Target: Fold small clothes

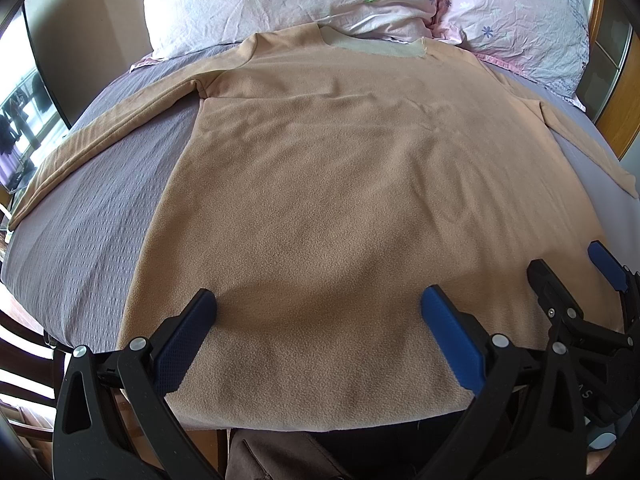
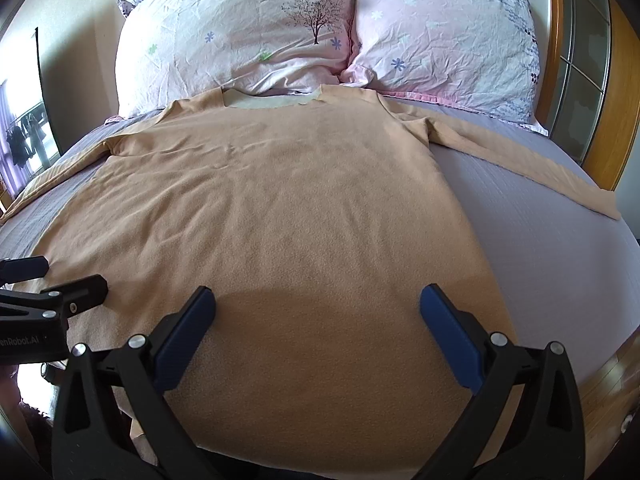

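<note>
A tan long-sleeved fleece shirt lies flat on the bed, collar toward the pillows, both sleeves spread out to the sides. It also shows in the right wrist view. My left gripper is open and empty, hovering over the shirt's hem near its left half. My right gripper is open and empty over the hem's right half. The right gripper also shows at the right edge of the left wrist view. The left gripper shows at the left edge of the right wrist view.
The bed has a grey-purple cover. Two pink floral pillows lie at the head. A wooden headboard stands at the right. A window is at the left.
</note>
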The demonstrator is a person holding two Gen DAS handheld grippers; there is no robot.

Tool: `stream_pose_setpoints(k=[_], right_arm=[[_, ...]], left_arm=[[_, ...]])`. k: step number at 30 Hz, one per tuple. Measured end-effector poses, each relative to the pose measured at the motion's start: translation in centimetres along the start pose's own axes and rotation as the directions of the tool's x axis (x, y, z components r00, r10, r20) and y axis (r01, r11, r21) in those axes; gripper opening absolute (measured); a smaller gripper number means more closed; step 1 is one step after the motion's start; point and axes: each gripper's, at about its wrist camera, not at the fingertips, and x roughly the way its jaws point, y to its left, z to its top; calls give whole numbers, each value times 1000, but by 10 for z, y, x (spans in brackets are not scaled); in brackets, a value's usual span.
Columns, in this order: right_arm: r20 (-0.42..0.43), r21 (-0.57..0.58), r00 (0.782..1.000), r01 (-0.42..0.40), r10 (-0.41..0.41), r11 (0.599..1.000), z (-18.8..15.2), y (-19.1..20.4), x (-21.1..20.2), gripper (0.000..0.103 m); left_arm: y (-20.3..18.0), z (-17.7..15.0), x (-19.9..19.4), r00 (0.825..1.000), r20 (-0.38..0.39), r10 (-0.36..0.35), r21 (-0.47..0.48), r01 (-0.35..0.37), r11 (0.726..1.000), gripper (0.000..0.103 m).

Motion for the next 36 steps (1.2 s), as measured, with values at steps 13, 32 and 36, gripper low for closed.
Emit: stream_pose_setpoints(k=[13, 32, 36], right_arm=[[152, 257, 984, -125, 88, 958, 44, -113, -26, 101], [58, 967, 998, -57, 3, 247, 46, -398, 61, 26], [11, 966, 999, 0, -40, 259, 54, -412, 69, 5]], left_arm=[[1, -4, -4, 997, 71, -28, 45, 25, 999, 102], [69, 55, -3, 833, 309, -460, -41, 494, 868, 102], [95, 58, 0, 814, 341, -470, -99, 528, 843, 102]])
